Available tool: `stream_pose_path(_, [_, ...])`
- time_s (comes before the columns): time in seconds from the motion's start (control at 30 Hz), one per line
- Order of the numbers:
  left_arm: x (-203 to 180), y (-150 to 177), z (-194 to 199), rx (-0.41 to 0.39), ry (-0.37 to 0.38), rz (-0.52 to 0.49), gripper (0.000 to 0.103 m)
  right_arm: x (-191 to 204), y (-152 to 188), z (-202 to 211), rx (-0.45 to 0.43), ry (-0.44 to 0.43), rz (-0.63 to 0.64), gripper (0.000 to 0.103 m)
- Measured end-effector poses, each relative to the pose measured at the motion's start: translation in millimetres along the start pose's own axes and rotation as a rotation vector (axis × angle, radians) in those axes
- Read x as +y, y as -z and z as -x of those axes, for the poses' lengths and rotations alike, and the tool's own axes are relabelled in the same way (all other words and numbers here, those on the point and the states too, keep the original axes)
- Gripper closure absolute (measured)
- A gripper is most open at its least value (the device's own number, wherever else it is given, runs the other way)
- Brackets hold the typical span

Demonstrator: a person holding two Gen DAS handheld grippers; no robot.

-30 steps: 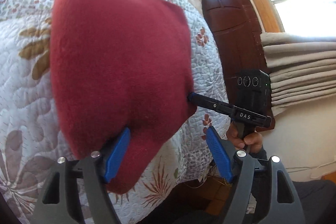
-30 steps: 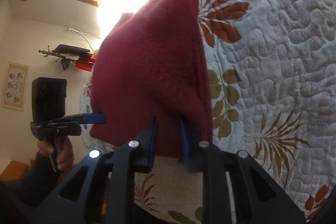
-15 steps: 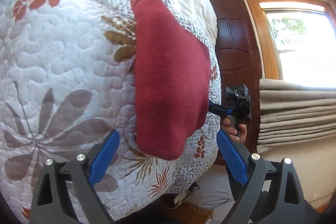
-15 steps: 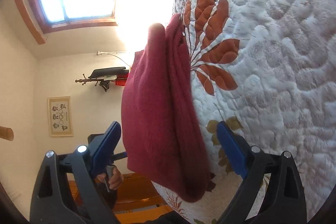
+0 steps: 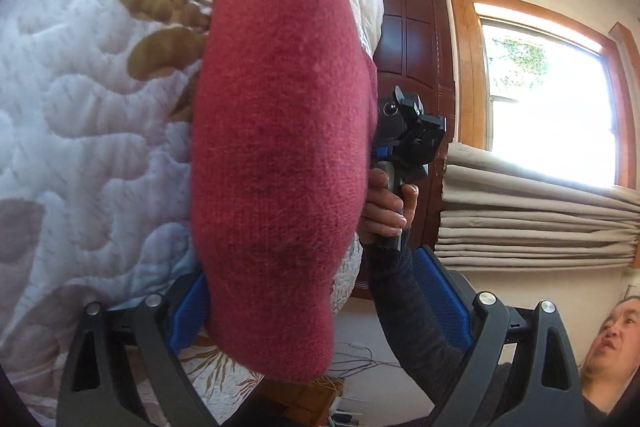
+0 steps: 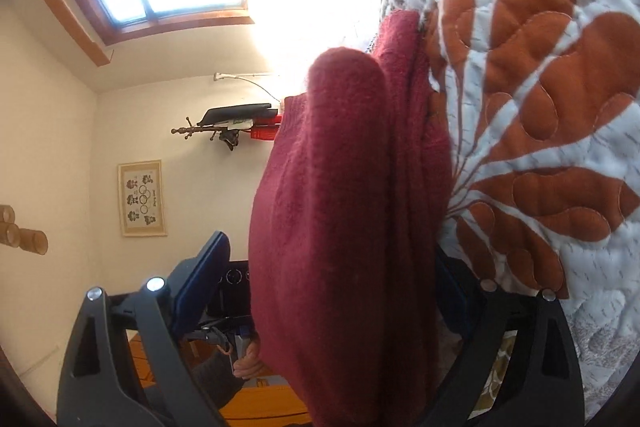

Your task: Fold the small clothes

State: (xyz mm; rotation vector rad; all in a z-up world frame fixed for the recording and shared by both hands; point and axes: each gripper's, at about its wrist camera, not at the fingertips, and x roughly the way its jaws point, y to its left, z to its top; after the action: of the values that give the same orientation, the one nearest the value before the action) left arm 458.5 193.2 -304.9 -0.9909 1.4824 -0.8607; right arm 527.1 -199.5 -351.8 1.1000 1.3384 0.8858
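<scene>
The red garment (image 5: 280, 131) is a thick knitted cloth, fuzzy and matt, with a soft pilled nap. Under it the bed's quilt (image 5: 80, 131) is stitched cotton-like fabric, puffed between wavy seams, matt, printed with leaves. The left gripper (image 5: 316, 311) has dark matt plastic arms with shiny metal screw heads, and its blue pads (image 5: 444, 301) look rubbery with a fine dotted grain. The right gripper (image 6: 324, 311) shows the same matt black plastic and bright bolts. The door (image 5: 412, 43) is dark varnished wood with a slight sheen. The curtain (image 5: 536, 223) is plain beige cloth in soft folds.
</scene>
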Motion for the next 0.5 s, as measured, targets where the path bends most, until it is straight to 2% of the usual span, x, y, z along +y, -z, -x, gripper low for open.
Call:
stream_pose_path(0.13, [6.5, -4.7, -12.7, -0.006, -0.010, 0.026, 0.008, -14.4, -8.8, -3.4, 0.010, -0.022, -0.071, 0.011])
stream_pose_path(0.23, [2.4, -8.5, -22.6, -0.013, -0.062, 0.058, 0.010, 4.7, -14.7, -9.7, 0.012, 0.022, -0.030, 0.011])
stream_pose_path(0.27, [1.8, -9.3, -25.0, -0.006, -0.065, 0.071, 0.020, 17.2, -13.8, -11.7, 0.010, 0.041, 0.009, 0.012])
stream_pose_path(0.3, [3.4, -9.7, -26.7, 0.001, -0.085, 0.086, 0.041, 28.2, -13.0, -13.8, 0.010, 0.029, 0.039, 0.020])
stream_pose_path(0.33, [8.3, -9.8, -26.5, 0.002, -0.083, 0.117, 0.048, 36.6, -12.3, -14.5, 0.011, 0.016, 0.061, 0.032])
stream_pose_path(0.37, [13.7, -9.5, -25.1, -0.003, -0.063, 0.148, 0.053, 40.9, -12.9, -14.9, 0.010, 0.014, 0.069, 0.038])
stream_pose_path(0.4, [17.0, -9.7, -23.5, -0.006, -0.053, 0.161, 0.057, 40.6, -14.4, -15.5, 0.008, 0.026, 0.062, 0.048])
stream_pose_path(0.43, [19.3, -10.3, -22.7, -0.007, -0.043, 0.172, 0.059, 37.3, -16.0, -17.1, 0.010, 0.046, 0.049, 0.052])
stream_pose_path(0.5, [19.2, -10.5, -22.5, -0.008, -0.042, 0.170, 0.060, 30.7, -15.2, -21.6, 0.017, 0.070, 0.030, 0.054])
